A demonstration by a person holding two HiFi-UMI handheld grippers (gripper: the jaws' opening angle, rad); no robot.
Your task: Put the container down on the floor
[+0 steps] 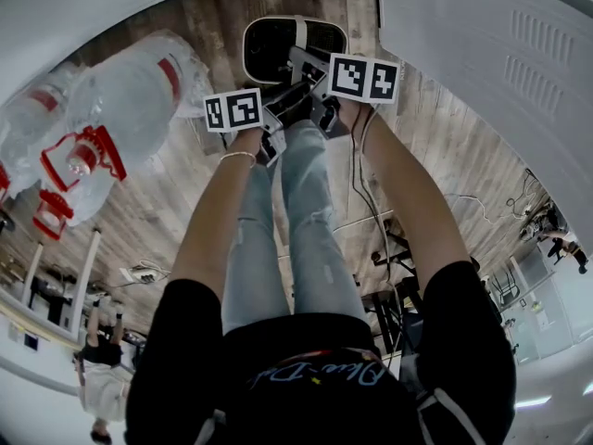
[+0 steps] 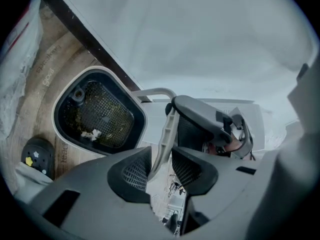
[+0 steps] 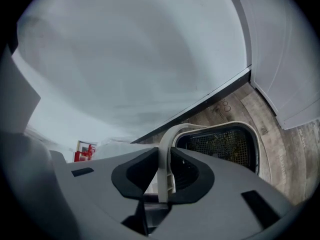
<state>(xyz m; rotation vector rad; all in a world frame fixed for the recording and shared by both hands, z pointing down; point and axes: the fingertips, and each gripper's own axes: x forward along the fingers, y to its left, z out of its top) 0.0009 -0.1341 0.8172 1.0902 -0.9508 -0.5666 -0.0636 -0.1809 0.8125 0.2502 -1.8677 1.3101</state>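
1. While the person's legs (image 1: 296, 221) in jeans fill the near part of the head view, both arms reach fwd & down. Each ends in a marker cube: left cube (image 1: 233, 109), right cube (image 1: 364, 78).
2. Next out, the left gripper (image 2: 161, 149) has its jaws apart. The white handle (image 2: 166, 134) runs up btwn the pads at a slant, in a gap wider than the strip, so it sits loose, not clamped.
3. Alongside, the right gripper (image 3: 164, 150) is clenched on the same handle, both pads pressed flat vs. the strip, just below its arch.
4. On the near left in the left gripper view, a black shoe (image 2: 37, 156) w/ a yellow dot sits on the wood floor (image 1: 157, 202).
5. Just beyond the grippers is the container (image 1: 248, 44): white rim, black mesh (image 2: 100, 114) inside, pale bits of debris (image 2: 92, 133) on the mesh. It's low at the floor, close to the wall. Can't tell if its base touches the boards.
6. Farther left are shrink-wrapped water bottles (image 1: 120, 109) w/ red caps. To the right is a white ribbed cabinet (image 1: 491, 72).
7. Farthest, a dark baseboard (image 2: 90, 49) & the white wall (image 2: 200, 34) are right behind the container.
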